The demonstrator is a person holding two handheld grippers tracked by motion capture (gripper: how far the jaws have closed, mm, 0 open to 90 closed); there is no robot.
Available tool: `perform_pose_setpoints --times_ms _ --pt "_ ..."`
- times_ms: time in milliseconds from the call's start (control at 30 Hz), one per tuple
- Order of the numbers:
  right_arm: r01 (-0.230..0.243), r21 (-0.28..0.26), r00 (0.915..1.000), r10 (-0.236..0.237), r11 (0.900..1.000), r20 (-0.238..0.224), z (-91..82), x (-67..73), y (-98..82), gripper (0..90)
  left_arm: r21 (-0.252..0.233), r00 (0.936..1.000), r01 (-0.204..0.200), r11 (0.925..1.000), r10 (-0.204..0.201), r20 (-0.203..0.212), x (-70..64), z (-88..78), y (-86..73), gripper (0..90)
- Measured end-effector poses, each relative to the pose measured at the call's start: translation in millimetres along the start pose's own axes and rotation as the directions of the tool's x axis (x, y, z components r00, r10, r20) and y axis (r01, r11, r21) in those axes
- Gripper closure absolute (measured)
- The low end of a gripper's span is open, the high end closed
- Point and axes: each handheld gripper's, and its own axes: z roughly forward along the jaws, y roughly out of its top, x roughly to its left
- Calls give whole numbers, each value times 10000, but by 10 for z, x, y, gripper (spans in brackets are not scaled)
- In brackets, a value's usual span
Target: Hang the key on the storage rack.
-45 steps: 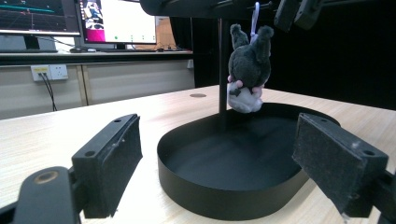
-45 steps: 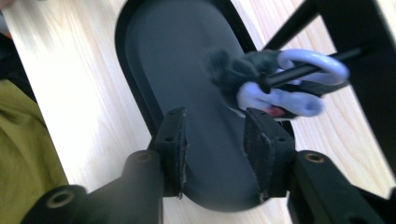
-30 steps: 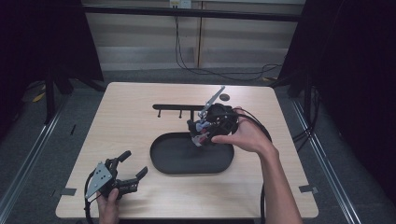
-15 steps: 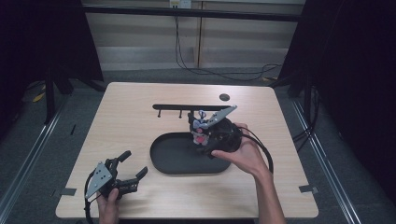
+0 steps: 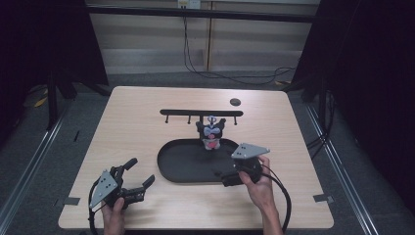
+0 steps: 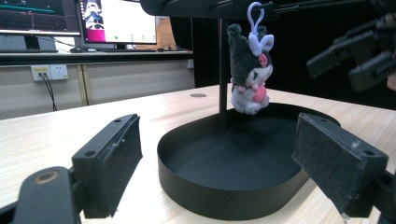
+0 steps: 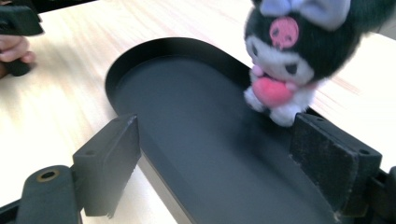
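A black-and-white plush keychain (image 5: 211, 133) with a pink heart hangs by its clip from the black hook rack (image 5: 201, 113), over the far edge of the black oval tray (image 5: 183, 165). My right gripper (image 5: 221, 177) is low at the tray's near right rim. Its jaws have just been opening and stand open, nothing between them. In the right gripper view the plush (image 7: 289, 60) is just beyond the open jaws (image 7: 217, 140). My left gripper (image 5: 142, 171) rests open at the table's near left. In its view the plush (image 6: 250, 79) dangles above the tray (image 6: 224, 163).
A small dark disc (image 5: 235, 102) lies on the table behind the rack. The right gripper's cable (image 5: 284, 196) loops near the front right edge. Bare wood lies left of the tray. Black curtains and cables are beyond the table.
My right gripper has let go of the plush, leaving it hanging on the rack, and has come down and toward the near right of the tray. The left gripper has not moved.
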Motion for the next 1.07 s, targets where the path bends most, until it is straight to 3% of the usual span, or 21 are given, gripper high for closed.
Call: perform_pose_setpoints --times_ms 100,133,200,333,400,500,533,633,667,700,733,867,933,1000,1067 --pt "-173 -536 9976 209 9984 666 5 41 -170 158 -1 10000 4 10000 -4 0 0 0 0 152" --pt "-173 -536 9976 209 9984 666 5 41 -170 158 -10 10000 7 10000 -7 -3 -1 1 0 152" --pt "-183 -1136 9917 325 9934 1244 25 49 -316 198 -9 10000 2 10000 -2 -2 0 1 0 152" --pt "448 -1476 9818 -162 9880 1893 108 91 -474 194 -7 10000 1 10000 -1 0 -1 1 0 152" --pt "383 -2309 9798 89 9722 2000 123 105 -548 193 2 10000 3 10000 -3 -8 -1 0 0 152" --pt "398 -3036 9757 284 9520 2172 152 158 -610 181 -10 10000 1 10000 -1 -7 -1 0 0 152" --pt "398 -3036 9757 284 9520 2172 152 158 -610 181 -4 10000 1 10000 -1 -6 -1 0 0 152" --pt "384 -3685 9712 521 9288 2323 189 171 -631 180 -13 10000 6 10000 -6 -9 -1 0 -1 152" --pt "373 -4023 9674 678 9148 2438 196 188 -636 178 -12 10000 1 10000 -1 -11 -1 0 0 152" --pt "373 -4023 9674 678 9148 2438 196 188 -636 178 -12 10000 1 10000 -1 -11 -1 0 0 152" --pt "361 -4318 9659 793 9012 2464 209 202 -663 175 -12 10000 4 10000 -4 -11 -2 0 0 152" --pt "348 -4708 9614 991 8815 2565 207 215 -707 173 -11 10000 4 10000 -4 -4 -1 0 -1 152" --pt "390 -4768 9601 993 8781 2615 198 213 -715 174 -13 10000 6 10000 -6 -5 -2 0 -1 152" --pt "254 -5150 9573 1276 8568 2594 162 222 -753 173 -9 10000 1 10000 -1 -4 -2 0 -1 152" --pt "103 -5436 9600 1438 8393 2402 135 229 -780 152 -6 10000 -1 10000 1 -3 -2 0 -1 152"
